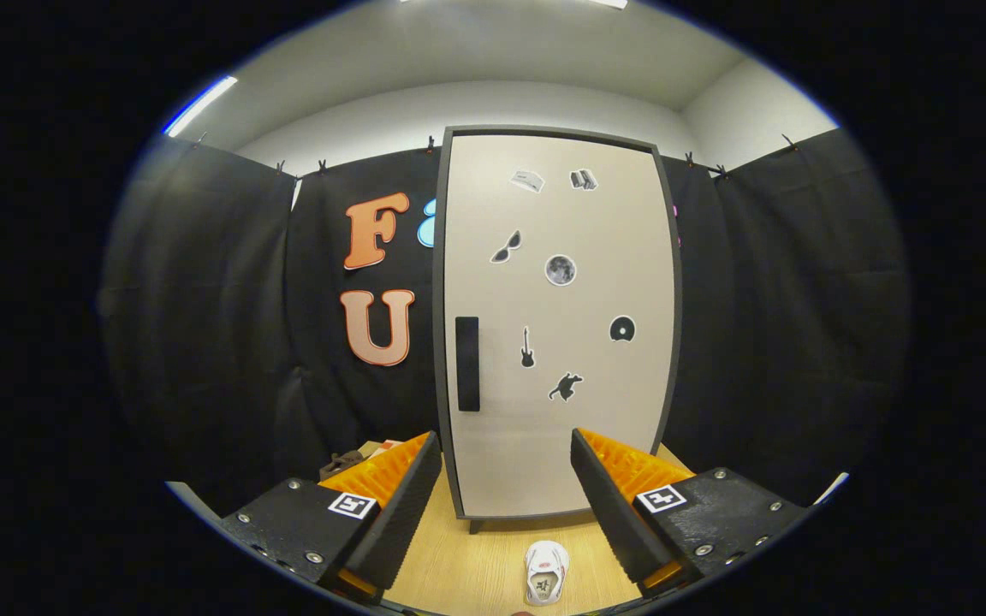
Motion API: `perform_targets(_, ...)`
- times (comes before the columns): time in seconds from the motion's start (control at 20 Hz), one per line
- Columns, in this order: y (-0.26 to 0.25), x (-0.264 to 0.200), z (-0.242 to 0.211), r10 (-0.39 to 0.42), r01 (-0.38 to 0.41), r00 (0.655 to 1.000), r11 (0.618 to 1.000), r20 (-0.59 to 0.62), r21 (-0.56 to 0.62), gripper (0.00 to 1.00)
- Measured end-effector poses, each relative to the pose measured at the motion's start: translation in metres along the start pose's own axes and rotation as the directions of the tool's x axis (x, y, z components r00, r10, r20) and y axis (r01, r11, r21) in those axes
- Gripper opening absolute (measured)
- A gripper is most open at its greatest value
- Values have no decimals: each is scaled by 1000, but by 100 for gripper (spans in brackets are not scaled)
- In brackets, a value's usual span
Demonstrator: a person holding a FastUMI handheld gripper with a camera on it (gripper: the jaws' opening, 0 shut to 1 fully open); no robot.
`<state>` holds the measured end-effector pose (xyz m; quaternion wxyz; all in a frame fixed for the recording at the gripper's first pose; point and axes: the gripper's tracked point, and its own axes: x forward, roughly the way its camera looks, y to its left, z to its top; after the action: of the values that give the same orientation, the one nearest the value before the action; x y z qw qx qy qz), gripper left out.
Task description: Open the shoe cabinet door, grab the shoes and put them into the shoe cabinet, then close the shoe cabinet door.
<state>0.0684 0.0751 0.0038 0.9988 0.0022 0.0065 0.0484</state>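
Claw (506, 445) spread wide, holding nothing. Cabinet door (557, 325) shut, handle (466, 364) at left. Shoe (546, 571) on bench (459, 573) just before door. Might bump shoe when swinging door.

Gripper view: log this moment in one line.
tool open, empty | cabinet door closed | shoe on table between fingers | stage: pre-open

Shoe cabinet (557, 325) door pale beige in a dark grey frame, black handle (467, 364) at left, small black, grey and white stickers (560, 269) scattered across it; near shoe (546, 571) white with reddish marks; table (476, 573) light wood grain; booth wall (202, 325) black cloth
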Motion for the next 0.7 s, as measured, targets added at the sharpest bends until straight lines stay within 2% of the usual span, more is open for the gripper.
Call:
perform_targets(0.3, 28, 63, 2, 43, -43, 999, 999, -2, -6, 95)
perform_targets(0.7, 43, 150, 2, 43, -43, 999, 999, 8, -15, 95)
